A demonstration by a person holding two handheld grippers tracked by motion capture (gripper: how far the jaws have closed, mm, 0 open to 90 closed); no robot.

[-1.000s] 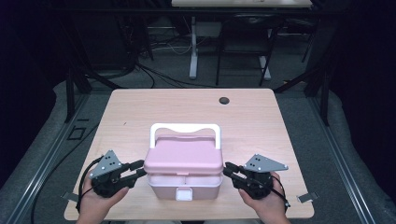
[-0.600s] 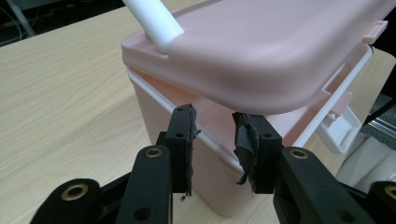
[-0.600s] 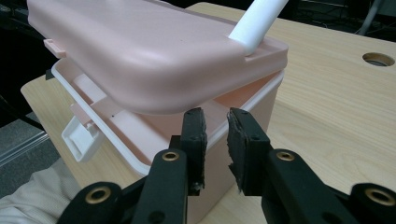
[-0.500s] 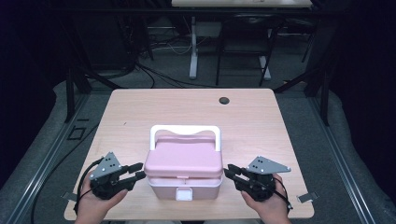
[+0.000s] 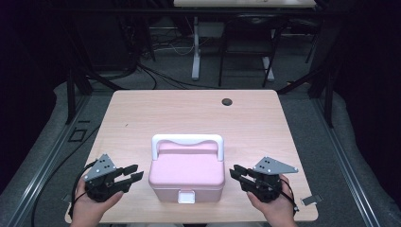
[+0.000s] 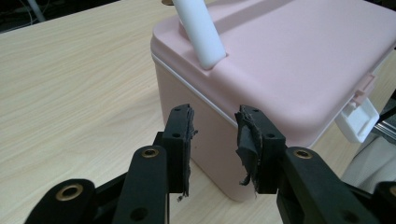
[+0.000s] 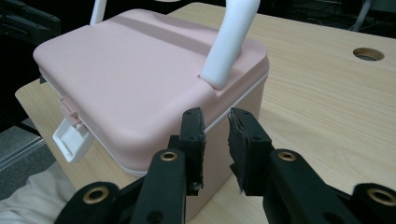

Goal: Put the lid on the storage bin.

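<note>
A pink box (image 5: 187, 172) with a white handle (image 5: 187, 140) and a white front latch (image 5: 186, 197) stands near the table's front edge, lid down. My left gripper (image 5: 134, 173) lies just left of the box and points at its side wall (image 6: 205, 140). Its jaws have just been opening, and nothing is between them (image 6: 215, 128). My right gripper (image 5: 235, 173) points at the box's right side (image 7: 210, 154), open by a narrow gap with nothing in it (image 7: 215, 128). Neither gripper touches the box.
The wooden table (image 5: 156, 113) has a round cable hole (image 5: 227, 101) at the back right. A small metal clip (image 5: 309, 200) sticks out at its front right edge. Cables and table legs are on the dark floor behind.
The left gripper's jaws stand slightly wider than before. Both hands and the box have stayed about where they were.
</note>
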